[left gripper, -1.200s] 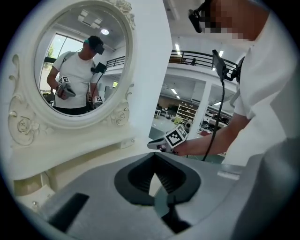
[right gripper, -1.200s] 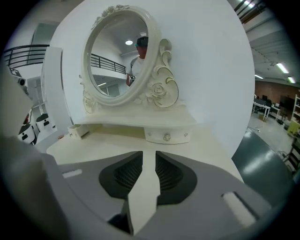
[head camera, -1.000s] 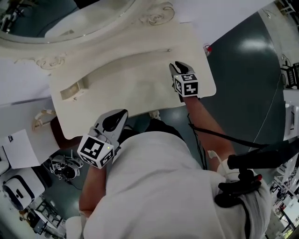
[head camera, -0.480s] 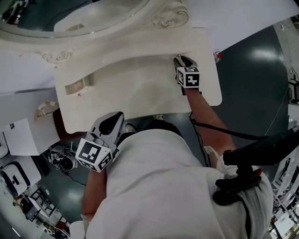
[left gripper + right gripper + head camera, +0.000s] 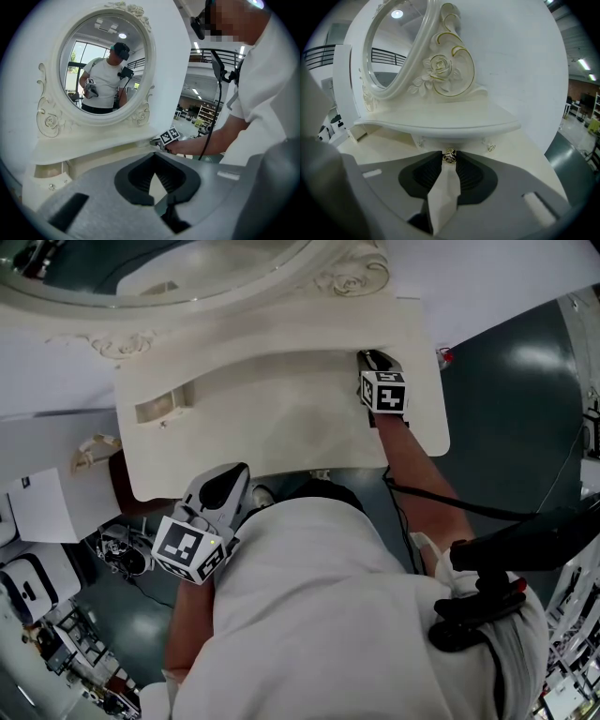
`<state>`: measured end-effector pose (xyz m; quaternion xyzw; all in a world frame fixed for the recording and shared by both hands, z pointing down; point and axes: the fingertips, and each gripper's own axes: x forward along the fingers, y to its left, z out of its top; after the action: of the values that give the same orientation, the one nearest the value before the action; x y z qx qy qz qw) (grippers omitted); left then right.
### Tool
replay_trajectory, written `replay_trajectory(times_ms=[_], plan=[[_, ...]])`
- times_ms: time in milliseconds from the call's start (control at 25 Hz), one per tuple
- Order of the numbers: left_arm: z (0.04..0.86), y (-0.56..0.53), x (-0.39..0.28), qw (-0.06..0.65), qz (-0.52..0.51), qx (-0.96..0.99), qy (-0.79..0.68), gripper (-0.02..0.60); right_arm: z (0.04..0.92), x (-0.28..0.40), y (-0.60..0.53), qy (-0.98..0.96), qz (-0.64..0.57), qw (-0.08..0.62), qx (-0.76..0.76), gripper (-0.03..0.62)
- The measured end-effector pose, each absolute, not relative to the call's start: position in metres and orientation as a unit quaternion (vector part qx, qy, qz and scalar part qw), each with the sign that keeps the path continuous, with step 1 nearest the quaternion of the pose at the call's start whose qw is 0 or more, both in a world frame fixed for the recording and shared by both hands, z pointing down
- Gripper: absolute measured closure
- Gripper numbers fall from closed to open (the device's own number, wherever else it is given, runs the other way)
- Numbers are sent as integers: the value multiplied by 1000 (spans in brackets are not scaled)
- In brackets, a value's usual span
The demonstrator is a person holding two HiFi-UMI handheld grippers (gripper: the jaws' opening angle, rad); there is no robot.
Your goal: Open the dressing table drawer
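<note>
Drawer [image 5: 461, 142] inspected: it sat shut under the small curved shelf [image 5: 440, 123] below the oval mirror [image 5: 389, 51], toward 1 o'clock on the tabletop [image 5: 272, 418] in the head view. Its front was flush, with no gap showing.

Your right gripper [image 5: 375, 362] was reached in beneath that shelf. Its jaws had just been closing and were pinched on the drawer knob [image 5: 449, 156], which sat between the very tips at 12 o'clock in the right gripper view. Judgement: you took the grip at the tips because the overhanging shelf leaves little room, and the knob is the only purchase for a straight pull.

Your left gripper [image 5: 153, 164] hung back at 7 o'clock by the table's front edge, tips together and carrying nothing; it appeared parked clear of the drawer's path.

Materials: the table was cream, smooth, painted, with rounded edges. A carved rose [image 5: 439, 68] with gilt lines decorated the mirror frame. The knob was small, metallic and rose-shaped, so likely slippery.
</note>
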<state>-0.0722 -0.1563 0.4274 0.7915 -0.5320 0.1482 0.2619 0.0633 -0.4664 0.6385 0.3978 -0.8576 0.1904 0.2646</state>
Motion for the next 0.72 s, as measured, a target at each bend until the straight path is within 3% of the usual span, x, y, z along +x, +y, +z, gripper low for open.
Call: replay_trajectory(times_ms=[720], plan=[[426,-136,-65,257,146,800,-521,580,641,79,-432,-852,194,273,402,497]])
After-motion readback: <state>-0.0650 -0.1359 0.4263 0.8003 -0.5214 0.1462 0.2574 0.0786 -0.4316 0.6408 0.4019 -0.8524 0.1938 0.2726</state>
